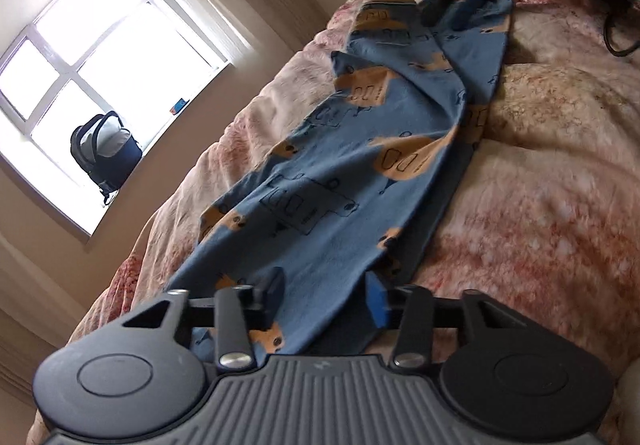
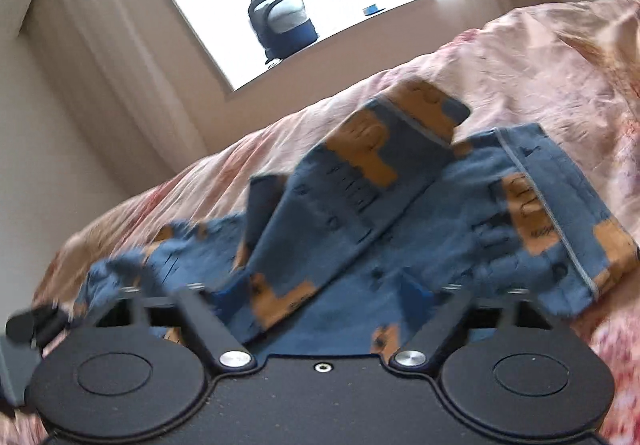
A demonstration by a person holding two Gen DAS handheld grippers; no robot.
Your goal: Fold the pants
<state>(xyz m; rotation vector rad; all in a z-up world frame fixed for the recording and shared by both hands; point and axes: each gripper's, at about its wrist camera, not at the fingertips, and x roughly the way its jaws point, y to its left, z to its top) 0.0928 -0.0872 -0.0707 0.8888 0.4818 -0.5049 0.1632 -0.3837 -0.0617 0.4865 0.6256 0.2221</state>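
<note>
The blue pants point(image 1: 360, 149), printed with tan bus shapes, are lying stretched out along the bed point(image 1: 540, 205), over its pink and cream floral cover. They are running as one long strip from the near end, under the left tongs point(image 1: 326, 295), away to the far end, where the right tongs point(image 1: 452, 9) are showing small and blurred over the cloth.

The left tongs are standing parted, with their blue-padded fingers point(image 1: 378, 299) spread on either side of the fabric and a plain gap between them; nothing is pinched there. In the right wrist view the right tongs point(image 2: 336, 229) are also standing released, with the hemmed leg ends point(image 2: 520, 205) bunched and rumpled between and beyond the two fingers, and the picture is smeared, so I cannot tell whether a pad is brushing the cloth. One hem is lying flipped over the other.

Behind the bed a bright window point(image 1: 100, 57) is letting in light, and a dark blue backpack point(image 1: 106, 151) is sitting on its sill beside a small blue object point(image 1: 179, 105).
</note>
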